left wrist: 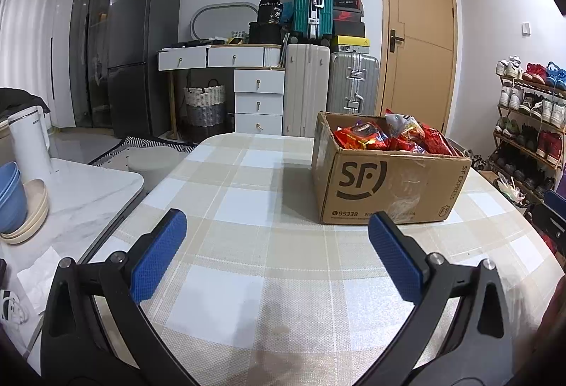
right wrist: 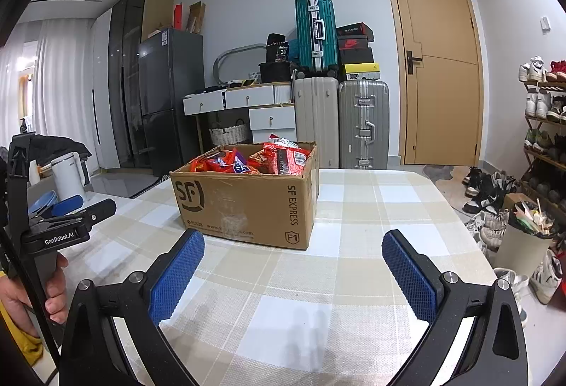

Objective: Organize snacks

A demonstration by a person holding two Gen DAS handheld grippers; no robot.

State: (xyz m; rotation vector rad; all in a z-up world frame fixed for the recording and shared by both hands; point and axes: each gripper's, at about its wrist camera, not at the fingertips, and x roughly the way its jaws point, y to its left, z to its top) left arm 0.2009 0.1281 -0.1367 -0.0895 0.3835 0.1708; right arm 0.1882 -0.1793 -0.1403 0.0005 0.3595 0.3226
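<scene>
Both grippers spread wide and empty, snack box ahead on the checked table.

My left gripper [left wrist: 277,246] and right gripper [right wrist: 293,267] hover over the tablecloth [left wrist: 247,280], jaws wide apart, holding nothing. The SF Express cardboard box [left wrist: 389,184] sits ahead, apart from both: forward-right of my left tool, forward-left of my right. Red snack packets [right wrist: 247,161] are heaped inside, some above the rim. My worry: reaching in from both sides, the tools could collide, snag the box wall and drag it, or crush a slippery packet.
</scene>
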